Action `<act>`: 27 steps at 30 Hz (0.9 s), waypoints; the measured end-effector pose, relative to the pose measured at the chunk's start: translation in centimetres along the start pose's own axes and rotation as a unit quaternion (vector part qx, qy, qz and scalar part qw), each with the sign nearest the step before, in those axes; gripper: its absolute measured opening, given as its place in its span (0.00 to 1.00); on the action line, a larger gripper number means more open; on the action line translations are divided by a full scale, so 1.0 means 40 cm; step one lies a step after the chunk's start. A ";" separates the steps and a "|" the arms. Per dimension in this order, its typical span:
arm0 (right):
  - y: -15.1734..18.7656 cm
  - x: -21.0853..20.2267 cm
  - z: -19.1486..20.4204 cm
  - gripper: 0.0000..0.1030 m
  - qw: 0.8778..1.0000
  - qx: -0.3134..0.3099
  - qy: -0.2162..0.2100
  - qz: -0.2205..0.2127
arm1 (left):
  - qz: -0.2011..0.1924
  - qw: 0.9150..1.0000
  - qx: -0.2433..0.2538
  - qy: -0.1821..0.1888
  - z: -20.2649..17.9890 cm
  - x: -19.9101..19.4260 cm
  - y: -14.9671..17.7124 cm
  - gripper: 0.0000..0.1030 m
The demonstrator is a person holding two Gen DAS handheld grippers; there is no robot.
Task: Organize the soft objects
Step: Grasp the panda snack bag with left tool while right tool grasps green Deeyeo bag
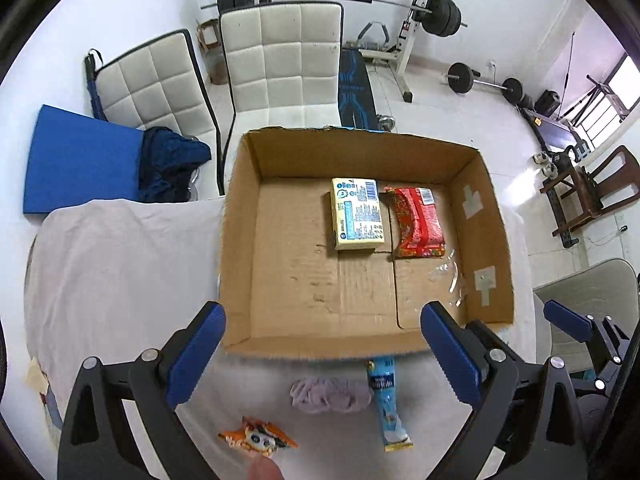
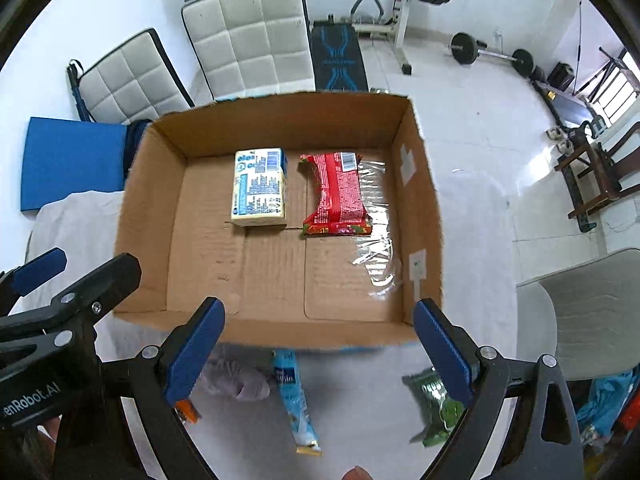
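Scene: A cardboard box sits on a white-draped tabletop in a home gym, chairs and barbells behind it.
In the box: A pale yellow pack and a red pack lie side by side toward the far wall, close but seemingly not touching; a scrap of clear film lies by the red one.
Waiting outside: Just before the near wall lie a lilac cloth, a light-blue sachet, an orange packet and, seen from the right wrist, a green packet.
Left tool: Released, jaws spread wide, nothing between them; it hovers above the cloth and sachet at the box's near edge.
Right tool: Also released and empty, jaws wide, poised over the sachet with the green packet under its right finger.
Step in hand: By the look of it, picking the next soft item to go in; half or more of the items appear to be outside the box.
Doing it well: Take one item per tool to avoid a clash, since the two stand close. Come straight down with one finger either side, across the sachet's narrow width. Close gently: these things will crumple, and the cloth may bunch or drag the sheet. Lift clear of the near wall before moving in, and set down on the bare cardboard in front of the two packs.
Risk: The sachet touches or nearly touches the cloth, so a careless pinch could lift both.
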State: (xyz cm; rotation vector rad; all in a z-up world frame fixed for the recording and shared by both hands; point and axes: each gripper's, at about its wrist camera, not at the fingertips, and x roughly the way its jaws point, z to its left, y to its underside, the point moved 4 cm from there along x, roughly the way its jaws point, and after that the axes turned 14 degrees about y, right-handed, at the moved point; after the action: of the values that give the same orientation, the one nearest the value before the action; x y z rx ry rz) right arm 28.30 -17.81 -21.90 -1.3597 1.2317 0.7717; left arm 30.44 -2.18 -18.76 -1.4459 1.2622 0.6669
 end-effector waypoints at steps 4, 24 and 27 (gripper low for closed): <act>0.031 -0.047 -0.014 0.94 1.000 0.005 -0.009 -0.012 | -0.019 1.000 -0.001 0.001 -0.023 -0.050 0.029 0.97; 0.411 0.341 -0.338 0.94 0.984 0.017 0.039 0.173 | 0.067 0.992 -0.088 -0.060 -0.074 0.219 0.355 0.97; 0.448 0.407 -0.335 0.94 0.980 0.019 0.032 0.193 | 0.082 0.989 -0.095 -0.080 -0.042 0.248 0.397 0.97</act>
State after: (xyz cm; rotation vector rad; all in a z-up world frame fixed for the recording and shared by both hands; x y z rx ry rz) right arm 12.78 -32.26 -39.66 -1.1336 1.5795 0.9721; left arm 18.10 -5.38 -32.59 -1.4179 1.2257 1.0179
